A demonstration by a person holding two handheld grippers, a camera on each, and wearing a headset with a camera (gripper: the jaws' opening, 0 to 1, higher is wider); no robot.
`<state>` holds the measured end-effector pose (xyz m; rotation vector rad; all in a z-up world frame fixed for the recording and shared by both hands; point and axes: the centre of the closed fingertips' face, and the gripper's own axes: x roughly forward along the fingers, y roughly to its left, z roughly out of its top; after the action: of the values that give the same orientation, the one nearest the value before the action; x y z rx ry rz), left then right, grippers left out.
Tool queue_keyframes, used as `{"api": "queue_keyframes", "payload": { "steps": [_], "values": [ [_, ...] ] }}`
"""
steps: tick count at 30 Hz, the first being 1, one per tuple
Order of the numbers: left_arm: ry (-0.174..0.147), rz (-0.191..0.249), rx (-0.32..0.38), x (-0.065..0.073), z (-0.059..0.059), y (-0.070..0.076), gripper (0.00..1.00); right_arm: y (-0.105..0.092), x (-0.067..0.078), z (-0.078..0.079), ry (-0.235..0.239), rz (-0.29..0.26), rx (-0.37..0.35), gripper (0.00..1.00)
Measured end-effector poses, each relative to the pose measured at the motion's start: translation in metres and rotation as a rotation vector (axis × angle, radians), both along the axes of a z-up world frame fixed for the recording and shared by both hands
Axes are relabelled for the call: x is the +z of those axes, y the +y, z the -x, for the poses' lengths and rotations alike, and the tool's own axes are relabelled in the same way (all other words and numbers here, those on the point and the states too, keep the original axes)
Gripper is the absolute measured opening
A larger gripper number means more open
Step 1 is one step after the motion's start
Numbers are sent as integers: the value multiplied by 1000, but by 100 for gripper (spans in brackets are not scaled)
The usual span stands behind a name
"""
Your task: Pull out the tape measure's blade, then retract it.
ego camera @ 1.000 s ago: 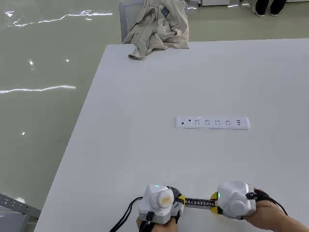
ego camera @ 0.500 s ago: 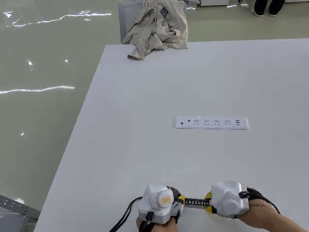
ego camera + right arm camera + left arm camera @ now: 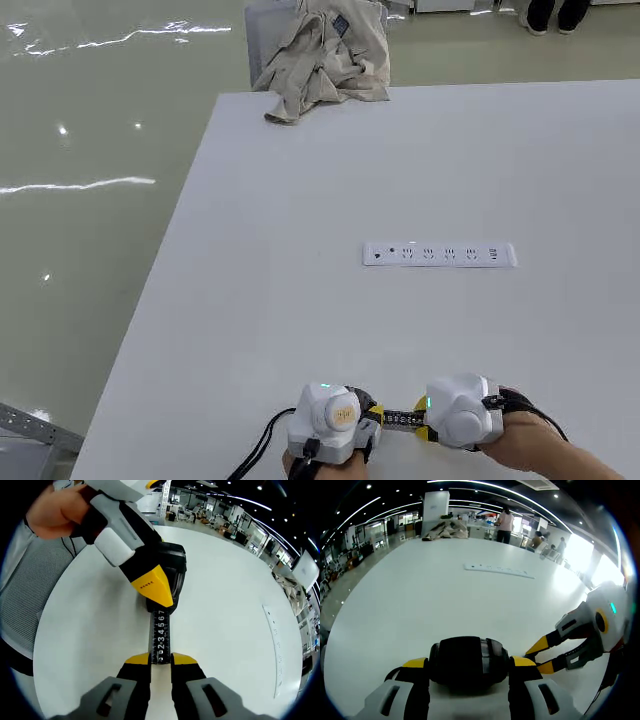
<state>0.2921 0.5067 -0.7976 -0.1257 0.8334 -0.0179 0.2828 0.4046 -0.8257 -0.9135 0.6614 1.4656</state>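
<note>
The white counter [image 3: 300, 200] has a crumpled beige garment [image 3: 325, 50] at its far edge and a white power strip [image 3: 440, 254] lying mid-surface. At the near edge, the left hand-held gripper [image 3: 468, 662] is clamped on the black tape measure [image 3: 172, 567], yellow tips on either side of the case. Just beside it, the right hand-held gripper [image 3: 160, 659] pinches the end of the short drawn-out blade [image 3: 161, 630].

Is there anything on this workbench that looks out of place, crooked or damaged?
A crumpled beige garment heaped at the table's far edge looks out of place. The power strip lies flat, and the blade runs straight from the tape measure in the left gripper to the right gripper.
</note>
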Motion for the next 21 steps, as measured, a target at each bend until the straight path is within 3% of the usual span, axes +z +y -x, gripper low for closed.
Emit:
{"api": "queue_keyframes", "payload": {
  "steps": [21],
  "values": [
    [-2, -1, 1, 1, 0, 0, 61, 16, -1, 0, 3, -4, 9, 14]
  ]
}}
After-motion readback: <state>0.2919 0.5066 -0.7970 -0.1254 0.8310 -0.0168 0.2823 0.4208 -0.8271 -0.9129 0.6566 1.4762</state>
